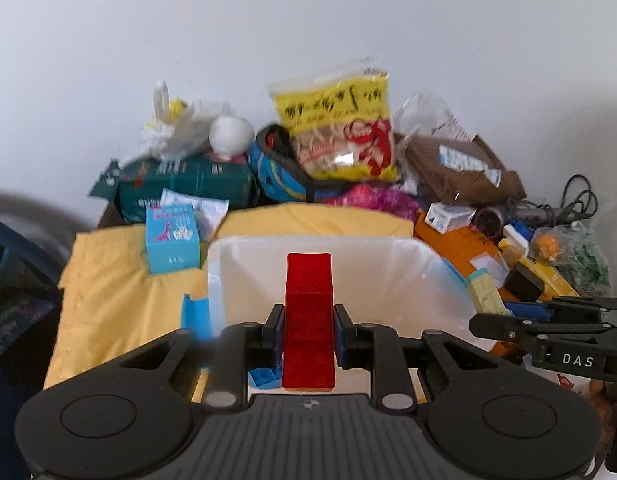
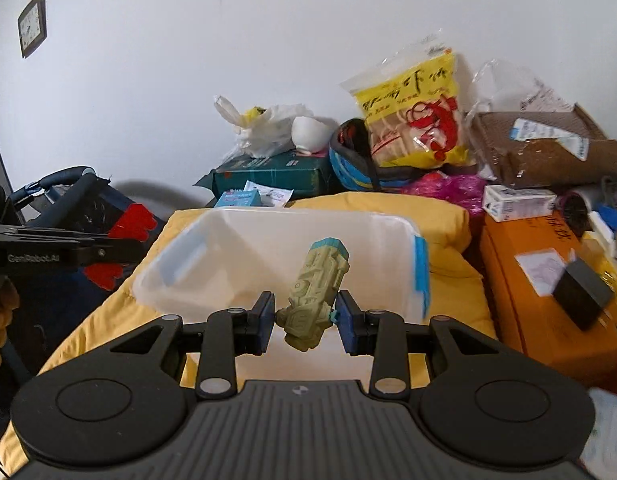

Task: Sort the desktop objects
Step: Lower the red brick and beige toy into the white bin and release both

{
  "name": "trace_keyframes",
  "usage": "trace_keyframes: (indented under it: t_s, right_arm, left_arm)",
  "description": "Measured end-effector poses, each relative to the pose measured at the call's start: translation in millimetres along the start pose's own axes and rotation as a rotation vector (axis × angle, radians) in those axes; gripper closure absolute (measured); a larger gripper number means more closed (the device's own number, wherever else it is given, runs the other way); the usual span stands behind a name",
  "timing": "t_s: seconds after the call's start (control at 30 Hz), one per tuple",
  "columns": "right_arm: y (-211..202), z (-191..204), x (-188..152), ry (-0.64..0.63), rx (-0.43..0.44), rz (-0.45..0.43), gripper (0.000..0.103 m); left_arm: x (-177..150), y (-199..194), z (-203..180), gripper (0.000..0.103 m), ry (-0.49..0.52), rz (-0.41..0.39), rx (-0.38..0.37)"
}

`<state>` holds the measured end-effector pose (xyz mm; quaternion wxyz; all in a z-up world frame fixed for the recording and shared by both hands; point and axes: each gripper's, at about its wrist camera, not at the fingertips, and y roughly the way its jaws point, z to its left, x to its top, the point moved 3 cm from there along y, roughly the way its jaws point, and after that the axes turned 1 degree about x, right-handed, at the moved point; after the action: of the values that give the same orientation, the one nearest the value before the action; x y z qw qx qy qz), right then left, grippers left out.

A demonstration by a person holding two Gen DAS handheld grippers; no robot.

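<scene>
The left tool is pinching a red block and the right tool a green toy train, which is sitting tilted and may be slipping before reaching the clear bin.

Right gripper clamped on tilted pale-green toy train, above clear plastic bin on yellow cloth; orange box to right

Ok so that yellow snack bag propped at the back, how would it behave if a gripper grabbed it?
The yellow snack bag looks like thin crinkly plastic, so probably floppy and slippery. It seems puffy, likely light for its size. It stands leaning against the wall atop clutter, so a push may topple it.
</scene>
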<state>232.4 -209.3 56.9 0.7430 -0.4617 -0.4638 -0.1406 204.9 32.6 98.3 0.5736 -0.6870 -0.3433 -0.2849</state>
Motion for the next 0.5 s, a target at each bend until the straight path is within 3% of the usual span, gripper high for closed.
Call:
trace_keyframes:
  t_s: [0.33, 0.43, 0.5]
  right_arm:
    - [48, -22, 9, 0.032, 0.02, 0.156, 0.066]
    - [55, -25, 12, 0.037, 0.015, 0.166, 0.065]
    - [57, -24, 16, 0.033, 0.005, 0.16, 0.06]
  left_arm:
    - [6, 38, 8, 0.074, -0.019, 0.129, 0.011]
    - [9, 44, 7, 0.032, -0.024, 0.13, 0.034]
    - [10, 42, 8, 0.031, -0.017, 0.103, 0.059]
